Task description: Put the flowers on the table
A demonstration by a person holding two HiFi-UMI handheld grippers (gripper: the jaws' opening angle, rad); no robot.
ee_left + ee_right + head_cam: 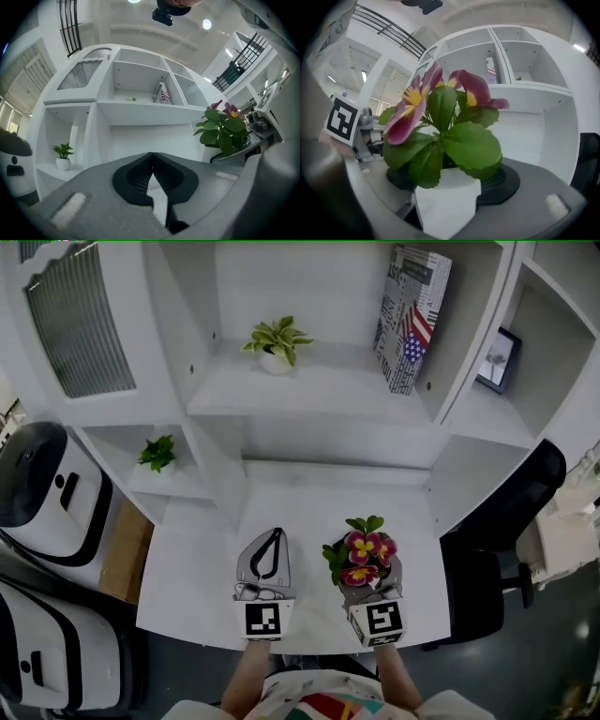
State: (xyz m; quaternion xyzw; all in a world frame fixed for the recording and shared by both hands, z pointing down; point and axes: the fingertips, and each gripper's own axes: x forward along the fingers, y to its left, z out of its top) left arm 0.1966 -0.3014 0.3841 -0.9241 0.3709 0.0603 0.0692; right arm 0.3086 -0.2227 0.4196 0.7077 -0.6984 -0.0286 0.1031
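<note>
White and smooth, the pot (pixel 447 199) of the flowers (pixel 440 108) is sitting clamped between the jaws of the right gripper (pixel 367 579), which is hovering over the near edge of the table (pixel 309 507). No view is showing whether the pot's base is touching the table. Over the same near edge, just to the left, the left gripper (pixel 275 538) is hanging with its jaws pressed together on nothing.

As I judge it, the placing step is in hand. The next move is calling for lowering the pot upright onto the tabletop, then spreading the jaws and drawing back without brushing the leaves. The tabletop ahead of the pot is showing bare, so nothing is standing in the way.

Behind the table's far edge, shelving (pixel 309 390) is rising. A small green plant (pixel 157 454) is standing in a cubby off the table's left side. Above the table, a leafy potted plant (pixel 277 343) is sharing a shelf with a flag-printed book (pixel 412 315). A black chair (pixel 506 512) is standing off the table's right side.
</note>
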